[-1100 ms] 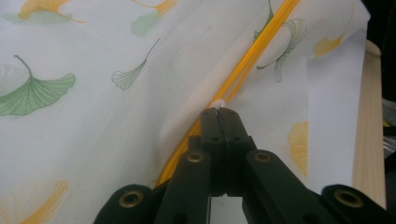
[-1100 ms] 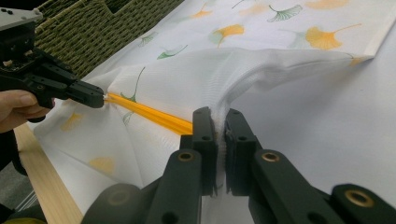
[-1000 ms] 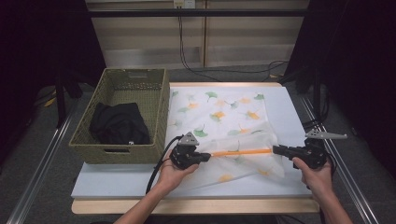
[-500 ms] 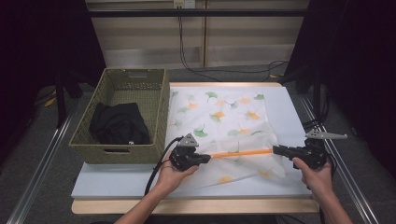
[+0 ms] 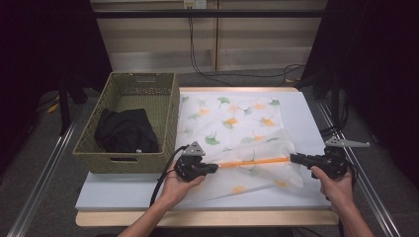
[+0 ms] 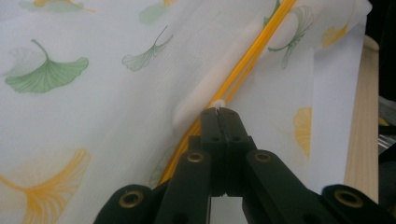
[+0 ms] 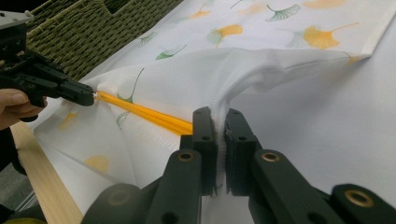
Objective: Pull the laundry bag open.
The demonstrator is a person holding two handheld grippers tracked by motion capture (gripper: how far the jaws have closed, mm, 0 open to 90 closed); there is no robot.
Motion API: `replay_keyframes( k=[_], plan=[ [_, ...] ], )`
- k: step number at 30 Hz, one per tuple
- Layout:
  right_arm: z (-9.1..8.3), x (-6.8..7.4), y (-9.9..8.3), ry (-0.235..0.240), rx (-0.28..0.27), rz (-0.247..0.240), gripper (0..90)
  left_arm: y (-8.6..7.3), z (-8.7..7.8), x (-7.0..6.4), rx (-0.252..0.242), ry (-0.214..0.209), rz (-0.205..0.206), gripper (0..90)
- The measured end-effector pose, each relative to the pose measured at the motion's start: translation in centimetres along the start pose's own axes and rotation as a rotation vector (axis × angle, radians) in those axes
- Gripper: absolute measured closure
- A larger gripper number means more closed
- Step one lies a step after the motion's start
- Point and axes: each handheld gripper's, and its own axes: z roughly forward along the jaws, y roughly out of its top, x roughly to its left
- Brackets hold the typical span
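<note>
Hand-held gripper (image 5: 213, 168) on cloth (image 5: 232, 123) hem, basket (image 5: 129, 89) alongside.

Left gripper (image 5: 211, 168) and right gripper (image 5: 295, 158) face each other near the table's front edge, each held in a hand, jaws clamped on cloth (image 5: 232, 123).

The left gripper (image 6: 218, 112) rises from the bottom edge, its 2 black jaws pressed together on a fold of thin white cloth printed with green and yellow ginkgo leaves (image 6: 93, 93). An orange-yellow band along the cloth's edge (image 6: 247, 60) runs from the jaw tips up to the top right. Under the cloth lies a pale blue-white mat (image 6: 331, 93), and beside it at the right a light wooden table edge (image 6: 364, 126).
</note>
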Motion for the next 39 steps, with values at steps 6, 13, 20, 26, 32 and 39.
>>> replay_keyframes(
  k=[6,13,20,26,32,39],
  plan=[
    [0.1,-0.1,-0.1,-0.008,0.006,-0.001,85.5,-0.5,-0.9,0.5,-0.018,0.003,-0.011,90.0],
    [0.0,-0.2,-0.1,-0.009,0.004,0.006,85.5,-0.9,-1.3,0.5,-0.007,0.016,-0.024,90.0],
    [-0.1,0.0,-0.1,-0.018,0.005,-0.006,85.5,-1.3,-2.2,0.5,0.001,0.018,-0.018,90.0],
    [-0.1,-0.1,-0.1,-0.013,0.004,-0.002,85.5,-1.8,-3.0,0.8,-0.007,0.031,-0.027,90.0],
    [-0.1,-0.1,-0.1,-0.009,0.006,-0.004,85.5,-2.0,-3.4,0.7,0.003,0.032,-0.015,90.0],
    [-0.1,-0.2,-0.2,-0.017,0.006,0.001,85.5,-2.8,-4.0,0.8,0.018,0.039,-0.015,90.0]
  ],
)
